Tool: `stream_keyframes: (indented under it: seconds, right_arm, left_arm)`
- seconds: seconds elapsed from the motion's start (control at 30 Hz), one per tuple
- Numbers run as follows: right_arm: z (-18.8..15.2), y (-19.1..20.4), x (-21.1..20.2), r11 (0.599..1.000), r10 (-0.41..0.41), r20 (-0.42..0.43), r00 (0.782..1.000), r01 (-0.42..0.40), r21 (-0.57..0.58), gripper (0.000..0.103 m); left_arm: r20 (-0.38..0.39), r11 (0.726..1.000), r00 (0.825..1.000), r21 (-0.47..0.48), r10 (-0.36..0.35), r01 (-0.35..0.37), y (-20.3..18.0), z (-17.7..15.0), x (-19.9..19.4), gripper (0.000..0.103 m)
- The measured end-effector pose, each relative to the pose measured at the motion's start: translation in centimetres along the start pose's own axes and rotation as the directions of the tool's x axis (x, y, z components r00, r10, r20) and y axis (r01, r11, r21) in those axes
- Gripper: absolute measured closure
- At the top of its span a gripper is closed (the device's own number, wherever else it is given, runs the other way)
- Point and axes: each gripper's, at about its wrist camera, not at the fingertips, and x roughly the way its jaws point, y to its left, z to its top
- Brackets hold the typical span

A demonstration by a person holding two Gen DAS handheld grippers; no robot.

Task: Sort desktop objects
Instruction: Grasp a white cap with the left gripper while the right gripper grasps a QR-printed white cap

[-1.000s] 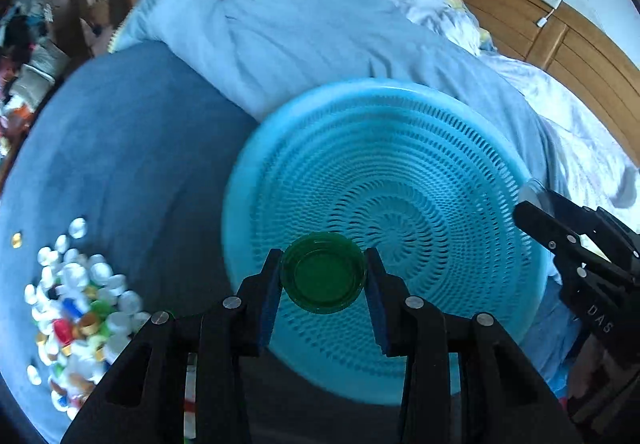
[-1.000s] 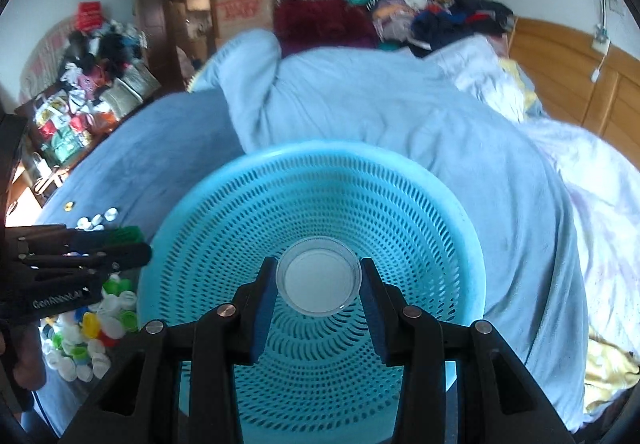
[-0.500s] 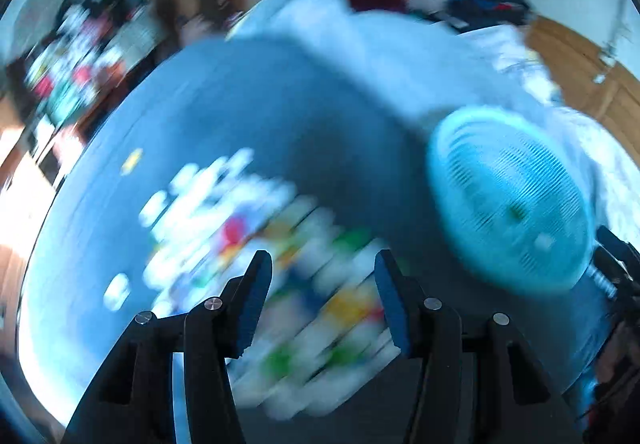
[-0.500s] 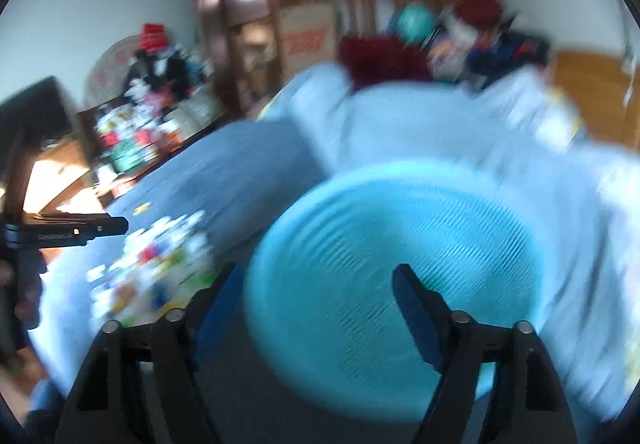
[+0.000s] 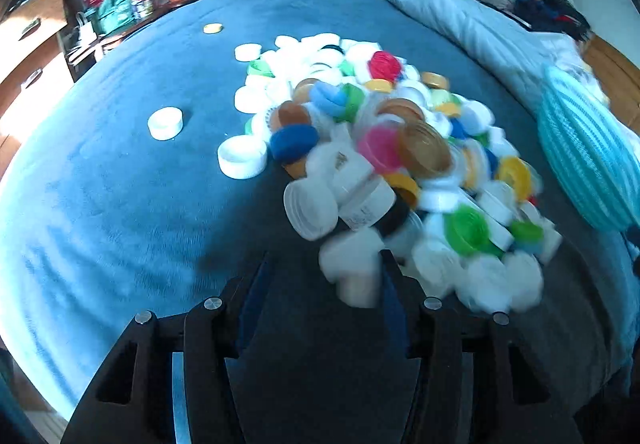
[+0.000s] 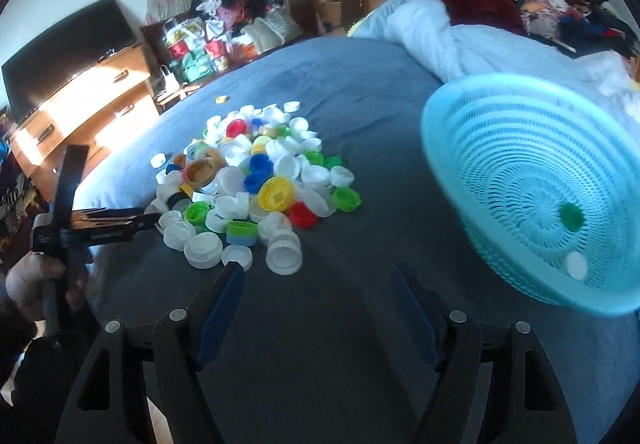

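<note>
A pile of bottle caps (image 5: 384, 148) in several colours lies on the blue bedspread; it also shows in the right wrist view (image 6: 256, 180). The turquoise basket (image 6: 532, 132) stands to its right and holds a green cap (image 6: 570, 216) and a white cap (image 6: 576, 266); its edge shows in the left wrist view (image 5: 588, 152). My left gripper (image 5: 324, 264) is open and empty at the near edge of the pile, next to a blurred white cap (image 5: 352, 264). My right gripper (image 6: 318, 276) is open and empty above the bedspread between pile and basket. The left gripper also shows in the right wrist view (image 6: 156, 218).
A single white cap (image 5: 165, 122) and a yellow cap (image 5: 212, 28) lie apart from the pile. A rumpled light-blue duvet (image 6: 460, 32) lies behind the basket. A wooden dresser (image 6: 80, 100) with clutter stands left of the bed.
Both grippers let go of their caps, green from the left and white from the right, which now lie in the basket. Both swung left to the pile; the left gripper came down to its edge.
</note>
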Motion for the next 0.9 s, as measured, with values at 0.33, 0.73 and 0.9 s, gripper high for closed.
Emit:
stream_keyframes:
  seconds: [0.33, 0.73, 0.9]
  right_arm:
    - [-0.2, 2.0, 1.8, 1.000, 0.020, -0.034, 0.999, -0.021, -0.022, 0.026]
    - [-0.4, 5.1, 2.7, 0.994, 0.085, -0.042, 0.996, -0.087, -0.068, 0.026]
    - [-1.0, 7.8, 3.6, 0.982, 0.155, -0.069, 0.985, -0.162, -0.097, 0.028]
  left_arm:
    - [0.003, 0.994, 1.000, -0.109, -0.028, 0.029, 4.6, -2.7, -3.1, 0.073]
    - [0.103, 0.990, 0.994, -0.135, 0.043, -0.029, 6.3, -4.5, -5.9, 0.040]
    - [0.057, 0.992, 0.998, -0.123, 0.015, -0.008, 5.7, -3.3, -3.9, 0.053]
